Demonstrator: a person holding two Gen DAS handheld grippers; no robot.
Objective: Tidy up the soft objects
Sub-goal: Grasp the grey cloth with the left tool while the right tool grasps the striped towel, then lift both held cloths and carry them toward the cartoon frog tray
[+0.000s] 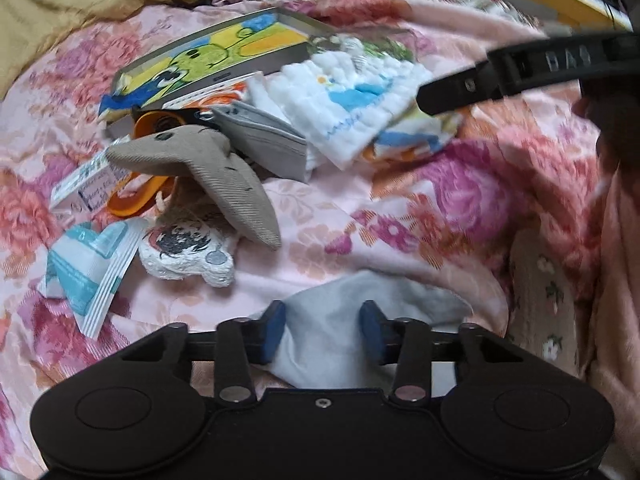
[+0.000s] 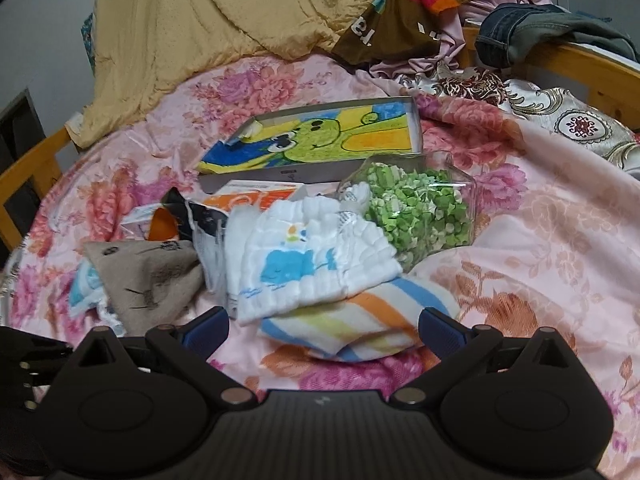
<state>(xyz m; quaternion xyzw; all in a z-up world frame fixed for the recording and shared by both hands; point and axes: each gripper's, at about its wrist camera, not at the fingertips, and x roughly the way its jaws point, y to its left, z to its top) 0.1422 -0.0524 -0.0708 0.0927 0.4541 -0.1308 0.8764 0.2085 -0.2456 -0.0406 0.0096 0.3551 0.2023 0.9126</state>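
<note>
Soft items lie on a pink floral bedspread (image 1: 400, 208). My left gripper (image 1: 322, 330) is open, with a pale grey cloth (image 1: 332, 336) lying between and under its fingers. Ahead at left are a beige plush (image 1: 208, 168), a small white printed plush (image 1: 188, 252) and a folded grey cloth (image 1: 264, 136). My right gripper (image 2: 322, 330) is open just in front of a striped towel (image 2: 352, 328) with a white quilted cloth (image 2: 308, 260) on top. The beige plush (image 2: 148, 276) also shows in the right wrist view. The right gripper's arm (image 1: 520, 68) shows in the left wrist view.
A grey tray with a green cartoon picture (image 2: 320, 140) lies behind the pile. A clear bag of green pieces (image 2: 416, 208) sits right of the white cloth. Orange scissors (image 1: 136, 196) and paper packets (image 1: 88, 276) lie at left. A yellow quilt (image 2: 224, 24) and clothes (image 2: 540, 28) are at the back.
</note>
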